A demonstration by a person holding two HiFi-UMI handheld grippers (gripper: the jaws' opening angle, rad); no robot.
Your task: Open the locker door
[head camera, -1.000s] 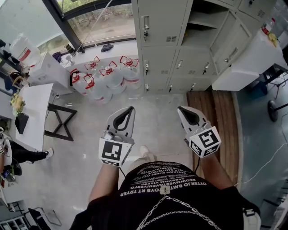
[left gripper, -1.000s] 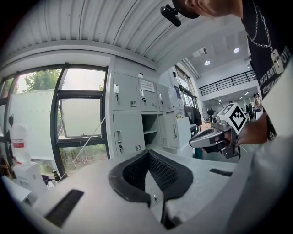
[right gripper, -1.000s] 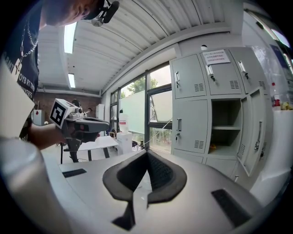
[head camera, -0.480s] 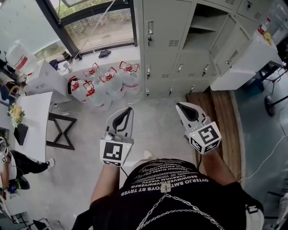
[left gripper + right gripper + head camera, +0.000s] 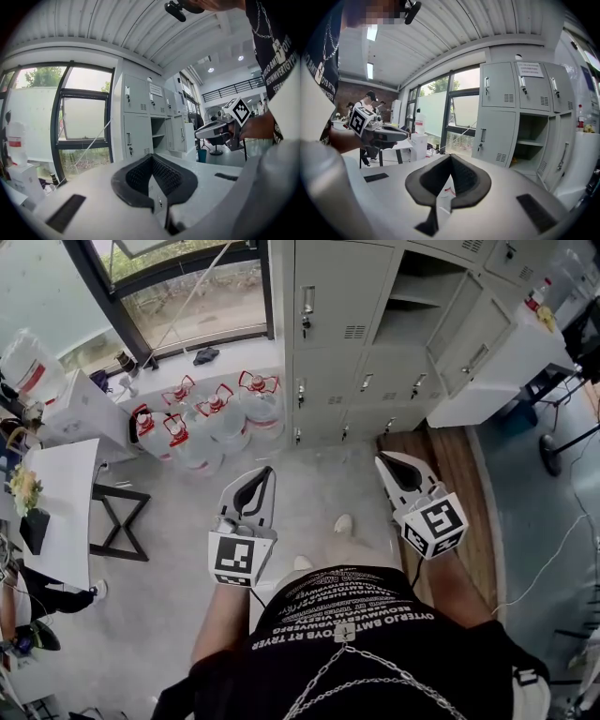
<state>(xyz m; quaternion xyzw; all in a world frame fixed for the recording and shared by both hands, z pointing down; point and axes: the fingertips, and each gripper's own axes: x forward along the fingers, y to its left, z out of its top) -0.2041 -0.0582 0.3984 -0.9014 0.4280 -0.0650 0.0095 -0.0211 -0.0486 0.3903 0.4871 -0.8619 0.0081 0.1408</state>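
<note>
Head view first: looking steeply down, the left gripper and right gripper are held out over the grey floor. They're side by side with a gap between them, both pointing toward the bank of grey lockers at the top. Neither one touches the lockers, and there's a stretch of floor in between. The locker door at the top of the left column is closed, with its handle and lock on its left edge. One column over, a compartment stands open with its open door swung out to the right. Left of the lockers a bunch of water jugs with red handles sits below the window. A white tabletop is at the far left.

Left gripper view: the jaws are together, black pads meeting at the tips, nothing between them. The lockers are ahead, well apart from the jaws.

Right gripper view: same deal, jaws closed tight and empty. The closed locker door is ahead, a bit to the right, with the open compartment on its right.
</note>
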